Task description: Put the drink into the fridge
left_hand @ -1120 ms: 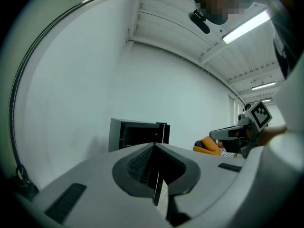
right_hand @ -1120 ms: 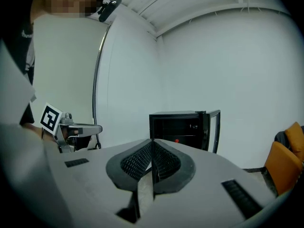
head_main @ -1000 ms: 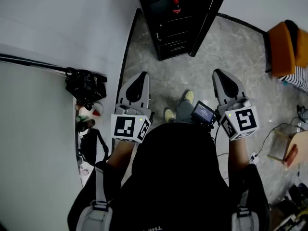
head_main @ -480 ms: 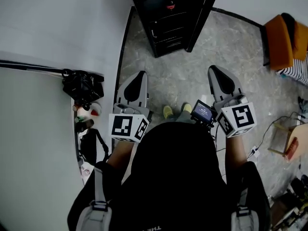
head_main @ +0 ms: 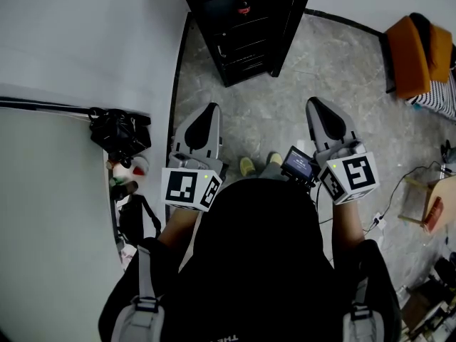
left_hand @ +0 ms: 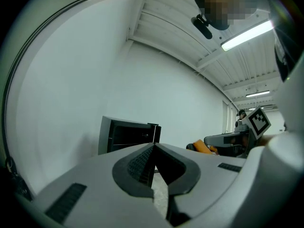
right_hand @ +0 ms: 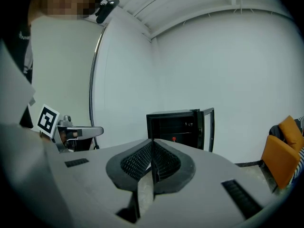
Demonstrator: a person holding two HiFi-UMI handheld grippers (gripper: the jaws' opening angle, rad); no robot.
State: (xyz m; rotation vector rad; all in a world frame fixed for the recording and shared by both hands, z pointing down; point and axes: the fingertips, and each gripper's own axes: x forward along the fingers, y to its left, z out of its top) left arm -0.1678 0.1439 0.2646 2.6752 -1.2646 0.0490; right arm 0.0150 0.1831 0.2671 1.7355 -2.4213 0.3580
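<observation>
In the head view, the black fridge (head_main: 239, 27) stands on the stone floor (head_main: 285, 112) at 12 o'clock, against the white wall, with its door (head_main: 291, 23) swung open on the right. The drink (head_main: 243, 4), a small dark bottle with a red top, sits on a shelf inside it. The left hand-held gripper (head_main: 207, 110) at 9 o'clock and the right hand-held gripper (head_main: 315, 104) at 3 o'clock both point towards the fridge, well apart from it. Neither carries anything. An orange chair (head_main: 419, 54) stands at 2 o'clock and a black bag (head_main: 120, 130) lies at 9 o'clock.

In the left gripper view, the left hand-held gripper (left_hand: 153, 147) has its jaws pressed together with nothing between them. The fridge (left_hand: 124, 134) shows beyond the tips at 10 o'clock, and the right hand-held gripper's marker cube (left_hand: 259, 120) is at 3 o'clock.

In the right gripper view, the right hand-held gripper (right_hand: 152, 144) is also closed and empty, its ridged pads (right_hand: 137, 161) meeting at the tips. The open fridge (right_hand: 176, 126) stands straight ahead, with the red top of the drink (right_hand: 174, 139) visible on a lower shelf. The orange chair (right_hand: 281, 155) is at 4 o'clock.
</observation>
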